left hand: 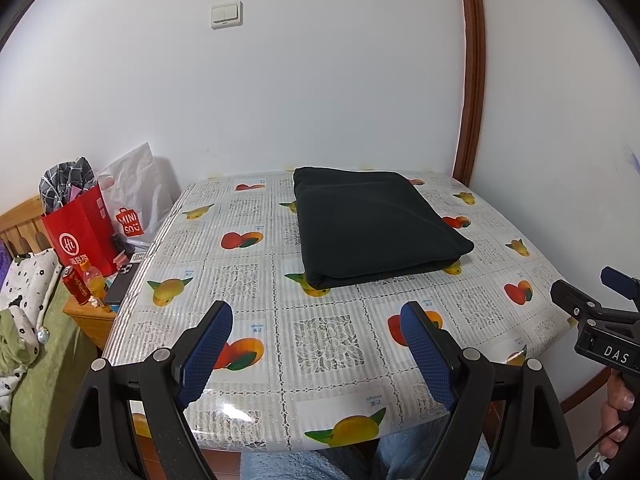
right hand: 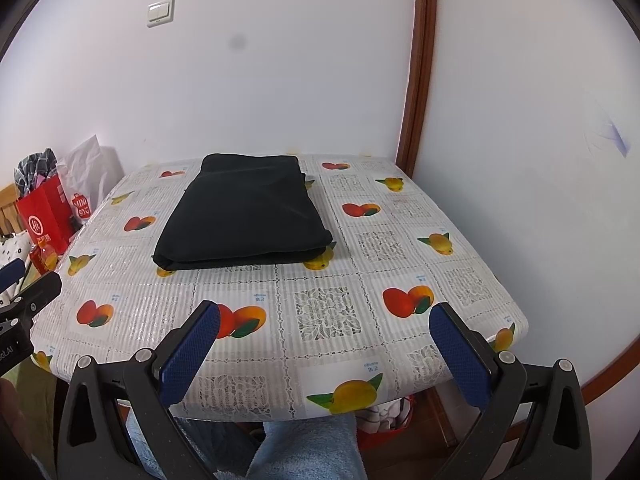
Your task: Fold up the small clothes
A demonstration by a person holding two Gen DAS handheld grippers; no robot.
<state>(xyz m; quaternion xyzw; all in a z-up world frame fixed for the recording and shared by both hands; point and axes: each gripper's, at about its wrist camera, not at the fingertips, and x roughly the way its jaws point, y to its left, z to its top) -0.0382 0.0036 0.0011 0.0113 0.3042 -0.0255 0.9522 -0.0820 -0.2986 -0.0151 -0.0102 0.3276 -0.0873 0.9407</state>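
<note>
A black garment [left hand: 372,226] lies folded into a flat rectangle on the fruit-patterned tablecloth [left hand: 256,280], toward the far side near the wall. It also shows in the right wrist view [right hand: 244,220]. My left gripper [left hand: 316,320] is open and empty, held over the table's near edge, well short of the garment. My right gripper [right hand: 324,320] is open and empty too, also over the near edge. The right gripper shows at the right edge of the left wrist view [left hand: 592,308]; the left gripper shows at the left edge of the right wrist view [right hand: 20,292].
The table [right hand: 460,280] stands in a corner against white walls. Left of it are a red paper bag [left hand: 80,232], a white Miniso bag [left hand: 132,200], a red can [left hand: 76,284], an orange bottle [left hand: 94,280] and a phone [left hand: 122,284] on a wooden stand. A bed with clothes [left hand: 24,312] lies at far left.
</note>
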